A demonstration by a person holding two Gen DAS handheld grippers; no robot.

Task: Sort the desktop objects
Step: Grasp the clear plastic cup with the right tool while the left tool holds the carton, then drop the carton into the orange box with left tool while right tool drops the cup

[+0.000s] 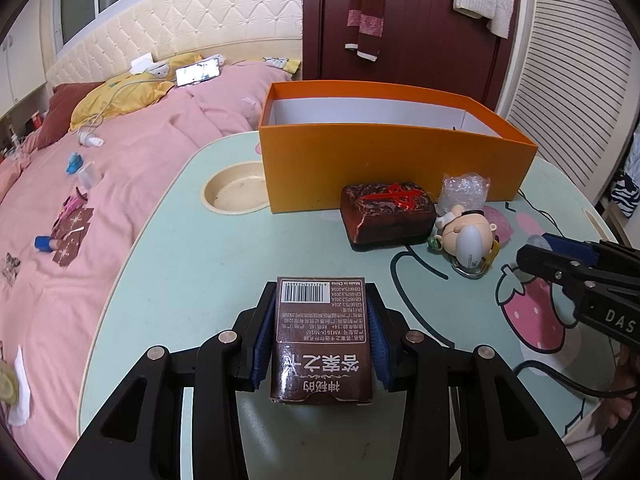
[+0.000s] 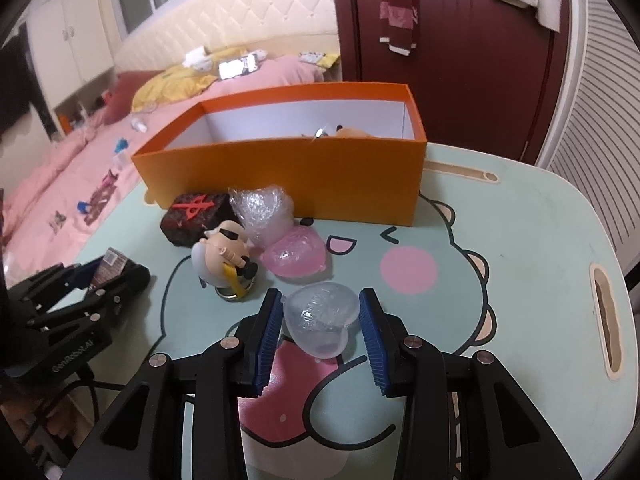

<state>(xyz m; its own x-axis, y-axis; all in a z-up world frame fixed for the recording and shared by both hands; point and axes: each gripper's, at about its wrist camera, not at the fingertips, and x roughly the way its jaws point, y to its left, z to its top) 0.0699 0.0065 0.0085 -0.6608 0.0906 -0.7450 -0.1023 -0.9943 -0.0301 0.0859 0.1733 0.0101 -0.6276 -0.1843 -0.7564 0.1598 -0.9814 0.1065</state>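
My left gripper [image 1: 322,296] is shut on a brown card box [image 1: 320,340] with a barcode, its blue pads pressed on both long sides just above the table. My right gripper [image 2: 320,296] is shut on a clear heart-shaped piece [image 2: 320,320], with both pads against its sides. An open orange box [image 1: 396,168] stands at the back of the table and holds a few small items near its far right corner. In front of it lie a dark red block [image 1: 388,212], a small figurine [image 1: 468,240], a wad of bubble wrap [image 1: 464,192] and a pink heart piece [image 2: 294,254].
The mint table [image 2: 520,240] has a round cup recess [image 1: 236,192] at the back left and a slot handle [image 2: 606,320] at the right edge. A pink bed [image 1: 120,160] with scattered items lies to the left. A dark door stands behind the box.
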